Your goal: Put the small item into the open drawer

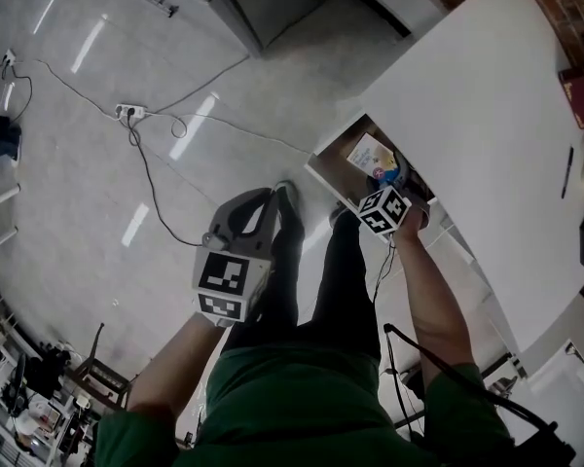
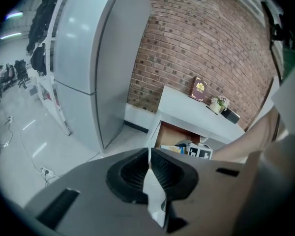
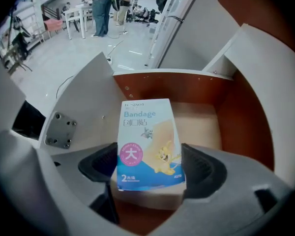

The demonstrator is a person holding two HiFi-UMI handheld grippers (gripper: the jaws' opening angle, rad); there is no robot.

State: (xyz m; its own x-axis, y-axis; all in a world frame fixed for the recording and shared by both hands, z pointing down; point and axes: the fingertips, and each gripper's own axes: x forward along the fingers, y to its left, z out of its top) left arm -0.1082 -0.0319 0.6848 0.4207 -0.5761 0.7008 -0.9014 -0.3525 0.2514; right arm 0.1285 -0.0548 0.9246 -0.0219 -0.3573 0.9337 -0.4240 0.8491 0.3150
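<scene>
One bandage box (image 3: 148, 144) clamped in right tongs (image 3: 150, 173), inside open drawer (image 3: 172, 86).

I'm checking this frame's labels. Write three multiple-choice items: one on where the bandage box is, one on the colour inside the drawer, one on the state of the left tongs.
1. Where is the bandage box?
A. in the left tongs
B. in the right tongs, at the open drawer
C. out of sight

2. What colour are the drawer's inner walls?
A. green
B. black
C. reddish brown

3. How are the left tongs?
A. wide open
B. shut, empty
C. shut on the box

1 B: the right gripper view shows both jaws flanking the box, drawer behind.
2 C: its walls show reddish brown there.
3 B: the left gripper view shows its jaws together, nothing between.
</scene>
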